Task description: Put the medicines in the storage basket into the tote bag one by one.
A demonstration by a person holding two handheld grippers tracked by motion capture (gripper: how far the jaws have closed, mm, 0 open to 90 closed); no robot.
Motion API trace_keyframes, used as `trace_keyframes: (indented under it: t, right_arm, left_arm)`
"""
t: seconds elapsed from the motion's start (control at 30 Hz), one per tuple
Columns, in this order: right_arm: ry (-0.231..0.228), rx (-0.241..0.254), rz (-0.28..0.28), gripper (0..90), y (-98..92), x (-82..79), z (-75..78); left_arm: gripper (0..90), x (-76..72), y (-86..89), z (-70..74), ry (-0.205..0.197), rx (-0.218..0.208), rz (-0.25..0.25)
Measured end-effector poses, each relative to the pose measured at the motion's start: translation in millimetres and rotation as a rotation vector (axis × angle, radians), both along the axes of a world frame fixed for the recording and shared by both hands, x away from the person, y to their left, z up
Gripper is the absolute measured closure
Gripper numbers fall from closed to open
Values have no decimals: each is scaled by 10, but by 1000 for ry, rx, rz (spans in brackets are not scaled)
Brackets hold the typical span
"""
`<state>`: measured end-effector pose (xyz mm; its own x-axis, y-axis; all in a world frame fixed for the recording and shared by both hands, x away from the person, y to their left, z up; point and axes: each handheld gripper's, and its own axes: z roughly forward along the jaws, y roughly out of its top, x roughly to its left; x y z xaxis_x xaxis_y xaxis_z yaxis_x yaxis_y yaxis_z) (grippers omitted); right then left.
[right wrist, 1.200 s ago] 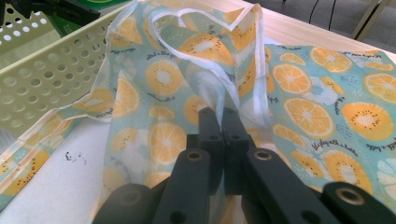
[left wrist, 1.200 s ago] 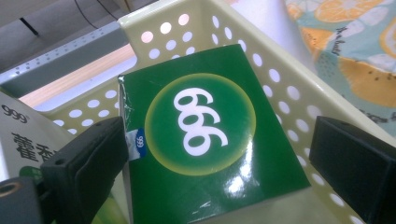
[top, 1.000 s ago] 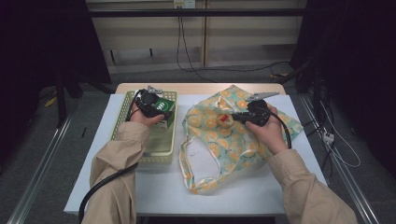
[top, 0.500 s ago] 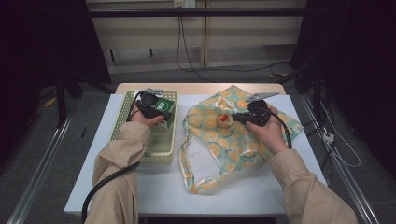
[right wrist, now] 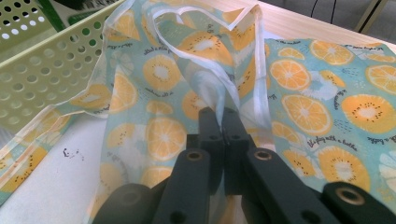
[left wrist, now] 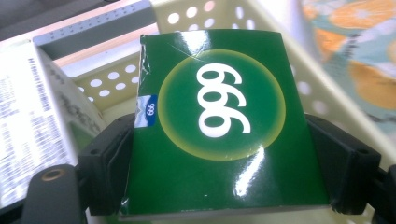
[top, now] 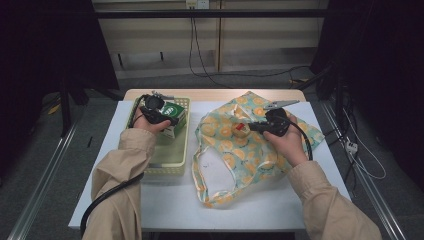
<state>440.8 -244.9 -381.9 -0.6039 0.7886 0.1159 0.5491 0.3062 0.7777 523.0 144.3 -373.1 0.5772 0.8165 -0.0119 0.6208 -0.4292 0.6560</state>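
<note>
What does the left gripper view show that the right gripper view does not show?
Left gripper view: a green box printed with three white digits sits between the left gripper's jaws, which have just been closing on it; beside it lies a white carton with small print.

Right gripper view: the right gripper is shut on the thin fabric of the fruit-print bag, lifting it off the white table.

Both: the perforated pale-green basket and part of the bag's orange-slice pattern.

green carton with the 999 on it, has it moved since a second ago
Yes. The green cardboard carton, gripped by the left tongs, has lifted slightly, showing higher and more rightward against the pale perforated plastic basket's far rim than before.
</note>
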Motion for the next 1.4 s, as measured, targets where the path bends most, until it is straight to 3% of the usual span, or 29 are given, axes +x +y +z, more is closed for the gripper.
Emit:
trace_keyframes:
  t: [0.2,0.3,0.33,0.43,0.53,0.73,0.87,1.07,1.4]
  right_arm:
    - [-3,3,-6,897,-6,-9,18]
    - [-8,1,-9,898,-21,-13,33]
    - [-8,3,-10,897,-25,-13,35]
    - [-5,18,-20,898,-43,-16,41]
    - [-6,14,-17,898,-34,-24,45]
    - [-13,13,-15,898,-19,-35,64]
    - [-15,9,-20,898,-28,-35,66]
    - [-19,18,-25,898,-45,-37,79]
    - [-19,19,-21,897,-55,-43,89]
  left_arm:
    - [176,-102,69,279,-32,-33,-14]
    - [176,-159,88,395,-31,-66,-32]
    - [176,-189,76,438,-37,-95,-32]
    - [176,-244,63,546,-53,-113,-59]
    - [176,-302,5,626,-53,-141,-81]
    - [176,-453,-234,724,-74,-161,-175]
    - [176,-550,-435,740,-75,-168,-258]
    - [175,-664,-719,677,-69,-178,-342]
    - [175,-727,-1026,447,-25,-158,-414]
